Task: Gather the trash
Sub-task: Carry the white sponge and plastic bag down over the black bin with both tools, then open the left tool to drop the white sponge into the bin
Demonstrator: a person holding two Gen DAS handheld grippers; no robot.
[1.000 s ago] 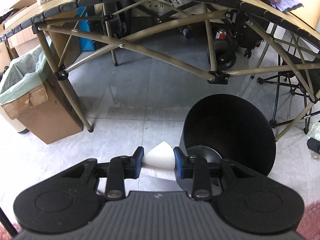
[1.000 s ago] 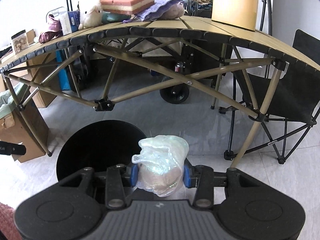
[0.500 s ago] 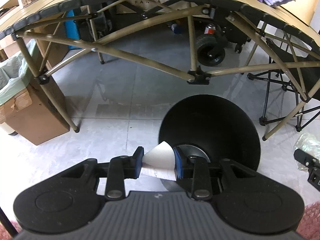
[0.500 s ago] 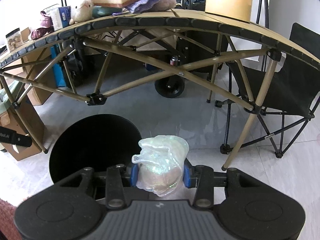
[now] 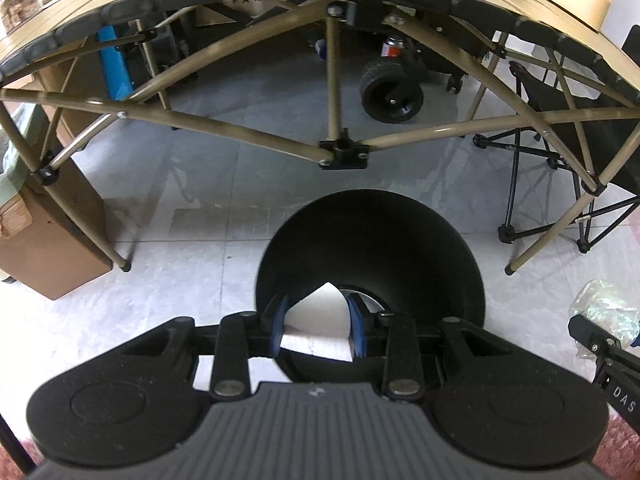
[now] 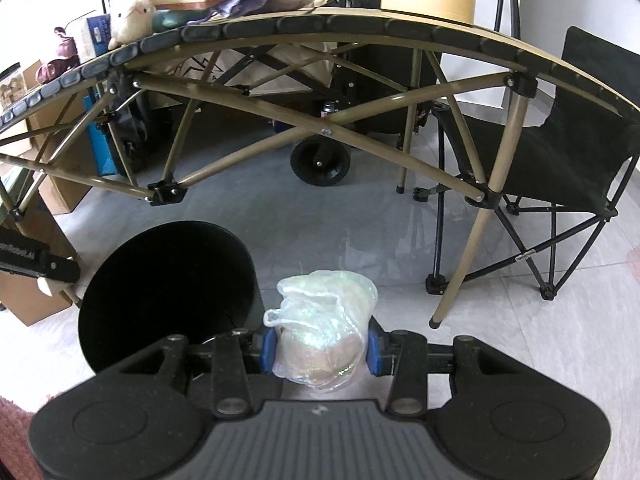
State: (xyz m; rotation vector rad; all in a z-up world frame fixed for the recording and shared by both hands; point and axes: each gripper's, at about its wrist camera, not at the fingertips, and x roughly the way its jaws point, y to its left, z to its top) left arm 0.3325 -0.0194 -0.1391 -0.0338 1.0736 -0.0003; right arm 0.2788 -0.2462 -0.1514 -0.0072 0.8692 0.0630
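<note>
- Paper: white folded sheet, pinched between the blue fingers of the left gripper, which are nearly closed on it. Likely very light, thin and limp beyond the fold; held across its lower half, with the pointed corner free at 12 o'clock. It hangs over the near rim of the bin.
- Plastic wad: crumpled, clear, iridescent film, clamped at its waist by the right gripper, fingers partly closed with the pads pressed into both sides. Judged featherweight, soft, springy and slippery; its upper half bulges free above the fingers. It is over bare floor, with the bin at 10 o'clock from it.
- Bin: black round tub, open top, on the tiled floor in front of the folding surface.
- Handling note: both pieces will probably fall slowly and drift when let go, so each needs to be well above the mouth before release.
</note>
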